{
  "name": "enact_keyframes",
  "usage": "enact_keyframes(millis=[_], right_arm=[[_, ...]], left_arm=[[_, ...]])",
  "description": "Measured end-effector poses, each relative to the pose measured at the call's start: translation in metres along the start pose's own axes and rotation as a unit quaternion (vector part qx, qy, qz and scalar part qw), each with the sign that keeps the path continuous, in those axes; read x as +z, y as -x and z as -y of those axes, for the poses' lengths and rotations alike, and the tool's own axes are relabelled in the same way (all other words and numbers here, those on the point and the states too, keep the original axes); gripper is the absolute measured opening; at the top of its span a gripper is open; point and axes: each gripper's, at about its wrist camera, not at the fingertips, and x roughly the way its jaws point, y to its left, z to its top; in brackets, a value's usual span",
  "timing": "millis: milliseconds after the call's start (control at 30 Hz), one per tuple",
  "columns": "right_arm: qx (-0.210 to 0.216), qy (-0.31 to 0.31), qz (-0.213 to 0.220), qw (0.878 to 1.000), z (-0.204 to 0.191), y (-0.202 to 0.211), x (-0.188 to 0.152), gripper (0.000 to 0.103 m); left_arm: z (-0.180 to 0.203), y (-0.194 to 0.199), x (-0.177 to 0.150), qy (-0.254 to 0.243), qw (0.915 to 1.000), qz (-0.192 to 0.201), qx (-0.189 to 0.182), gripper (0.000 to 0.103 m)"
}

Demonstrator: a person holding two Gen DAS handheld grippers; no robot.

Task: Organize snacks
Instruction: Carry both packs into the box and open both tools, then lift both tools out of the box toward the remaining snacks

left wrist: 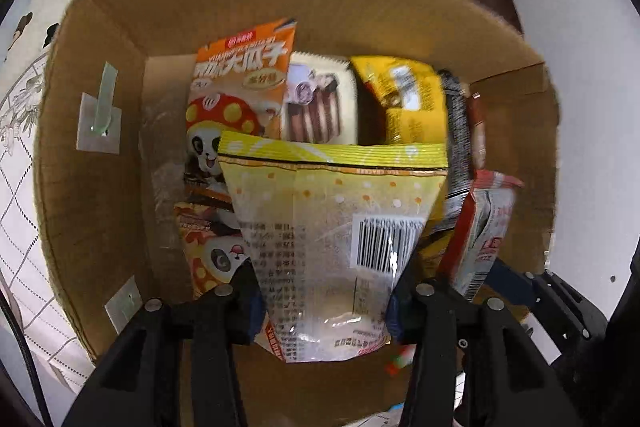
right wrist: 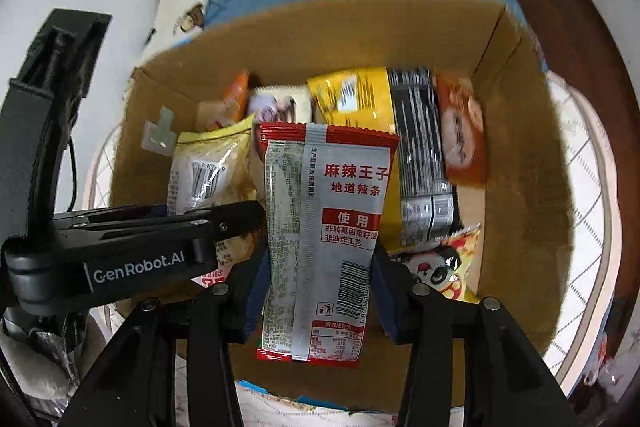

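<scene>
Over the open cardboard box (left wrist: 100,155), both grippers arrive loaded. The left gripper (left wrist: 324,291) has its fingers clamped on a yellow dotted snack bag (left wrist: 332,211), barcode side facing the camera, hanging above the near half of the box. The right gripper (right wrist: 318,283) has its fingers pinched on a red-and-silver spicy strip packet (right wrist: 324,227), held upright just beside the left one, whose black body shows in the right wrist view.

Looks like a placing step, and the trick, I'd say, is to lower each pack upright into a free slot, front row, and let go only once the bottom edge has support, otherwise these soft bags flop over. Two tools side by side also risk bumping.

Inside the box, a back row stands on end: an orange sunflower seed bag (left wrist: 244,67) at left, a cream wafer pack (left wrist: 320,103), a yellow pouch (left wrist: 408,99), a black-and-white striped packet (right wrist: 420,155) and an orange packet (right wrist: 462,135) at right. Panda-print packets (left wrist: 216,251) sit lower down. Bare cardboard shows at the left.
</scene>
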Motion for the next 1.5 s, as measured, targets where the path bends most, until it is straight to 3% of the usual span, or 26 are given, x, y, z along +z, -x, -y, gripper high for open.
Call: enact_keyframes(millis=[67,100,167,267,667,967,1067,1500], right_arm=[[-0.001,-0.009,-0.019,1.000,0.004,-0.008,0.000,0.064],[-0.002,-0.009,-0.020,1.000,0.005,-0.011,0.000,0.075],[-0.016,-0.001,-0.023,1.000,0.005,-0.013,-0.001,0.089],[-0.034,0.006,-0.028,0.999,0.006,-0.015,-0.002,0.096],[-0.078,0.005,0.017,0.997,0.024,0.016,-0.018,0.096],[-0.103,0.022,0.080,0.991,0.023,0.051,-0.049,0.096],[-0.105,0.023,0.099,0.989,0.021,0.061,-0.058,0.096],[-0.098,0.046,0.190,0.976,-0.006,0.129,-0.117,0.096]], left_arm=[[-0.002,-0.003,0.000,0.001,1.0000,-0.001,-0.003,0.079],[-0.003,-0.002,0.000,0.001,1.0000,0.003,0.001,0.084],[-0.002,-0.002,-0.002,-0.007,0.9999,0.007,0.006,0.085],[-0.002,0.001,-0.004,-0.008,0.9999,0.010,0.009,0.086],[-0.013,0.040,-0.044,-0.015,0.9932,0.097,0.063,0.086],[-0.011,0.075,-0.094,-0.021,0.9775,0.192,0.086,0.086],[-0.003,0.087,-0.114,-0.033,0.9688,0.225,0.099,0.086],[0.013,0.132,-0.183,-0.036,0.9441,0.312,0.099,0.086]])
